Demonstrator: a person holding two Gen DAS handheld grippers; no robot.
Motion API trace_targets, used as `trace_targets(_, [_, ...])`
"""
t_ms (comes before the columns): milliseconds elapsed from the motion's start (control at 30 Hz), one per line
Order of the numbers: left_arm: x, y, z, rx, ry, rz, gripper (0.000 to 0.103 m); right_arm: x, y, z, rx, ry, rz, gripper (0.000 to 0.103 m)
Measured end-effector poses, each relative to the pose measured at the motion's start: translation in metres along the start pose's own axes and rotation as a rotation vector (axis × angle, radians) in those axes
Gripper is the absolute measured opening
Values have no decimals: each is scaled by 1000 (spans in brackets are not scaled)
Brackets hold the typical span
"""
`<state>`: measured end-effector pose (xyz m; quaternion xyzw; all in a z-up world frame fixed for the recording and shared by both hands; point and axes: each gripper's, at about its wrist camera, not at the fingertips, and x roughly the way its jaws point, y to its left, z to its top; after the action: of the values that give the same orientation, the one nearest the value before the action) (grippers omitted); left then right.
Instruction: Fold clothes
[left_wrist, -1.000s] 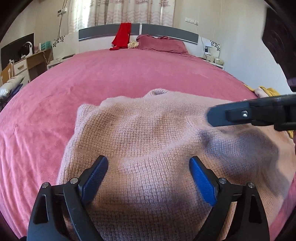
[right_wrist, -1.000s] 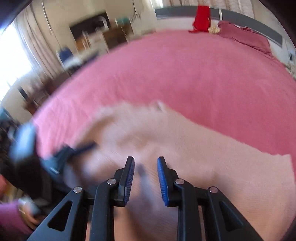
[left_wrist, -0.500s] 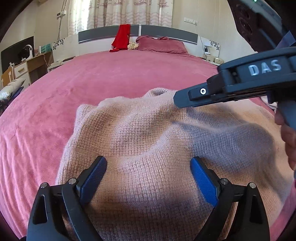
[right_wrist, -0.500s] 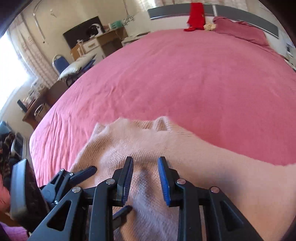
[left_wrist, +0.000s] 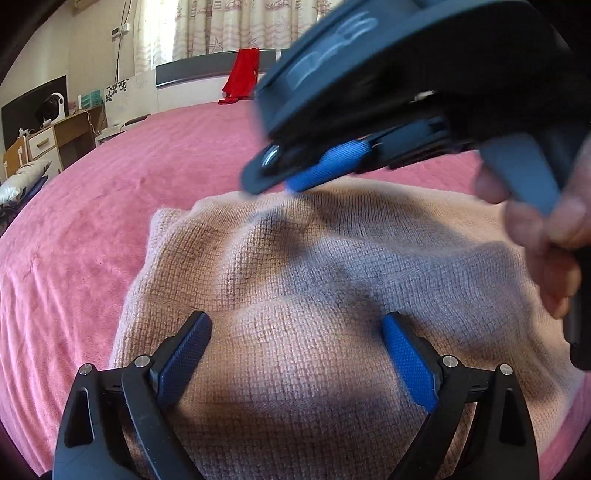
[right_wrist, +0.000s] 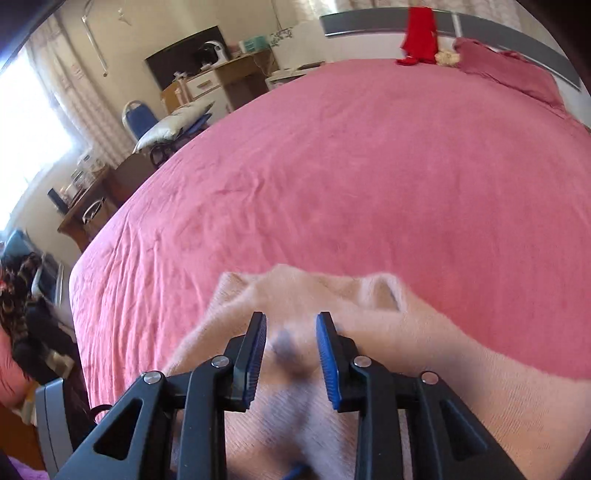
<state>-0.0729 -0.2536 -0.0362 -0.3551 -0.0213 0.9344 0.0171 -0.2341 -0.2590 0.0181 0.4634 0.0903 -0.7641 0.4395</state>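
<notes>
Beige sweater on bed, left fingers spread wide over it, right fingers narrowly parted above collar, gripping nothing

a wide bed covered in a pink textured spread carries everything here. a beige knitted sweater lies flat on its near part, its far edge slightly bunched and raised, with bare pink spread beyond it and to its left. at the far end, by the grey headboard, lie a dark pink pillow and a small pale object too small to tell. a red garment hangs over the headboard, its lower end on the spread.
</notes>
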Motion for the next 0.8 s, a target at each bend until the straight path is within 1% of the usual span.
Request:
trace_targets(33, [0,0,0,1,0,2,95,18,12,-3,-42,55,-29,28])
trace_targets(100, [0,0,-1,2,1,6,95,51,17,0,-152,177,-119,28])
trace_targets(133, [1,1,-2,0,2,3,95,54,19,5,-181,158,-119,31])
trace_targets(167, [1,2,-2,-1,2,2,95,58,20,10,-209,138,-117,32])
trace_targets(233, [1,3,-3,-2,4,-2,96,44,14,24,-188,95,-95,29])
trace_targets(267, [2,3,-4,-3,5,-4,96,29,10,28,-158,52,-83,29])
trace_targets(300, [2,5,-4,-5,6,-7,96,4,2,27,-117,-18,-35,29])
trace_targets(333, [2,5,-5,-7,7,-10,96,-15,-5,22,-94,-57,2,29])
trace_targets(367, [2,6,-5,-8,7,-10,96,-36,-15,12,-70,-85,3,30])
trace_targets(400, [3,6,-6,-8,6,-10,96,-54,-25,-2,-53,-89,-44,30])
trace_targets(467, [3,7,-8,-7,6,-9,96,-65,-46,-25,-19,-58,-156,30])
trace_targets(500, [3,8,-8,-6,6,-8,96,-76,-69,-48,20,-42,-195,30])
trace_targets(533, [2,8,-7,-4,6,-5,96,-75,-86,-61,51,-24,-215,30])
trace_targets(567, [0,8,-7,-2,6,-3,96,-73,-101,-81,93,6,-252,30])
trace_targets(600, [0,8,-7,1,7,-1,96,-82,-122,-97,164,-19,-239,28])
trace_targets(633, [-1,9,-7,2,8,-1,96,-92,-143,-112,235,-46,-223,19])
trace_targets(667, [-1,10,-5,1,10,-1,97,-102,-165,-128,307,-73,-208,15])
trace_targets(700, [0,13,-2,1,12,-1,97,-120,-179,-136,395,-115,-219,18])
trace_targets(733, [0,15,-1,1,13,-1,97,-138,-194,-144,484,-157,-231,23])
trace_targets(767, [-1,15,0,1,14,1,97,-156,-200,-150,527,-225,-214,28])
trace_targets(800, [-5,10,0,3,14,3,97,-174,-207,-156,568,-293,-197,28])
